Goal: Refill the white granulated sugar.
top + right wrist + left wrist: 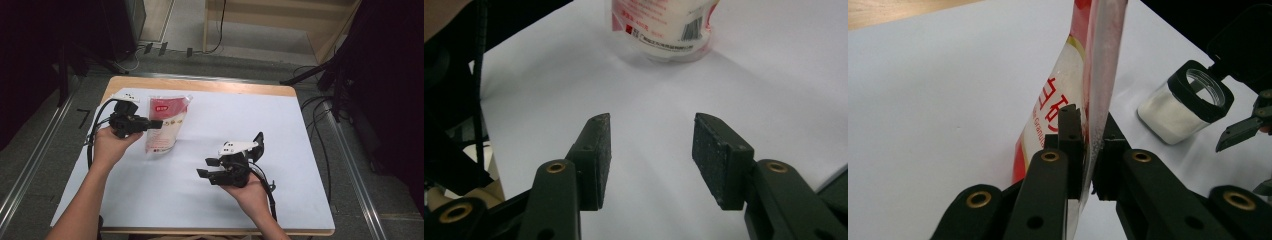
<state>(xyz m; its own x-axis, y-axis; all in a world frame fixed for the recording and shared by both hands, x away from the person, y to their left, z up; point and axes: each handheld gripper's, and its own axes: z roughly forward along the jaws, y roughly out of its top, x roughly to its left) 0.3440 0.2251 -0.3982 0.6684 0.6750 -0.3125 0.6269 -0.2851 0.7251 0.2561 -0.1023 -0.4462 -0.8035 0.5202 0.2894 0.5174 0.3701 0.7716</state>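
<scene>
The fingers (1068,145) of the left gripper (150,124) are seen clamped on the side seam of a red and white pouch (165,125), only the thin flat edge of the film being pinched between the pads. The pouch is held at the far left part of the table, its bottom end resting on or just above the white sheet (300,150) and its spout corner turned away from the person; whether it is fully lifted cannot be told. In the left gripper view a small clear jar (1180,107) with a black rim and white granules inside is seen lying tilted on the sheet beyond the pouch. The right gripper (206,169) is held well apart from the pouch, nearer the person, with its jaws spread wide and nothing between them. A slip is judged the main risk: the grip is on smooth film alone, so the weight of the contents could pull the seam out. If the pouch were tipped carelessly, granules could be spilled beside the jar.
</scene>
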